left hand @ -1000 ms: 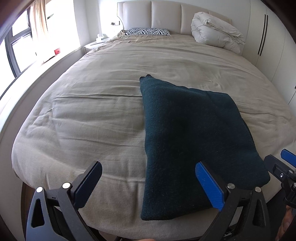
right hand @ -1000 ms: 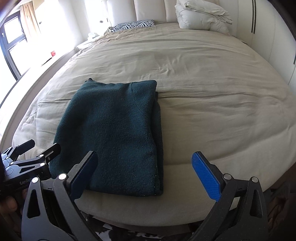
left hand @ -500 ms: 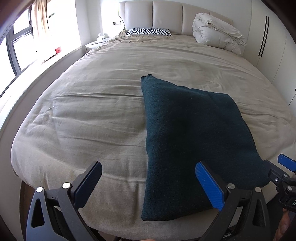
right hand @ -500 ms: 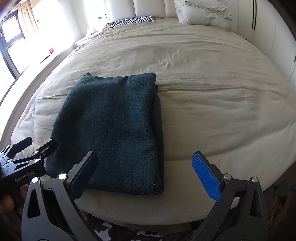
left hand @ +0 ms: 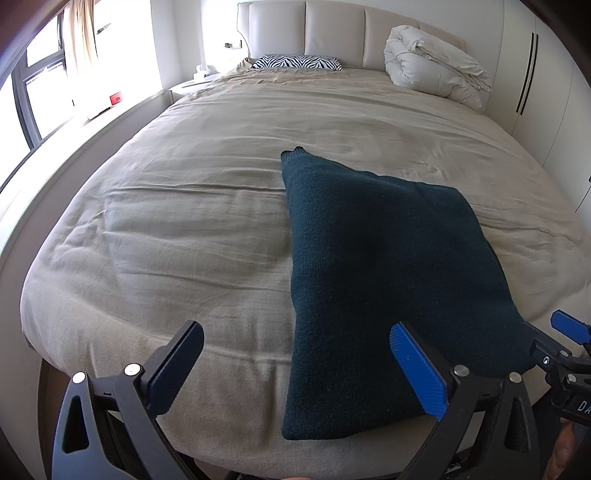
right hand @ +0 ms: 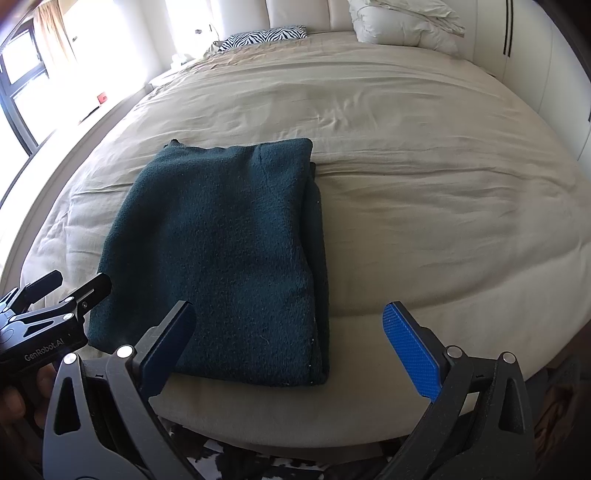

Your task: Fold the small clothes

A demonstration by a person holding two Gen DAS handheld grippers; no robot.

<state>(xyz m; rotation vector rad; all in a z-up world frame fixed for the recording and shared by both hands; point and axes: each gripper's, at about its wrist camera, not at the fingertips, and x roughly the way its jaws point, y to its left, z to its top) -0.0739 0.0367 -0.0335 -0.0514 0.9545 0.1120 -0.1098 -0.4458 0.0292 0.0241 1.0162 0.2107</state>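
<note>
Right wrist view: folded sweater (right hand: pixel 221 251) lies lengthwise ahead-left on the bed (right hand: pixel 424 206); right gripper (right hand: pixel 288 343) and left gripper (left hand: pixel 295 365) both gape wide, empty, equally near.

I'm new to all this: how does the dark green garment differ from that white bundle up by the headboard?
The dark green garment lies flat, folded into a neat rectangle; the white duvet is bunched into a puffy heap. The garment sits at the bed's near edge, the duvet against the headboard. Both rest on the beige bedcover.
</note>
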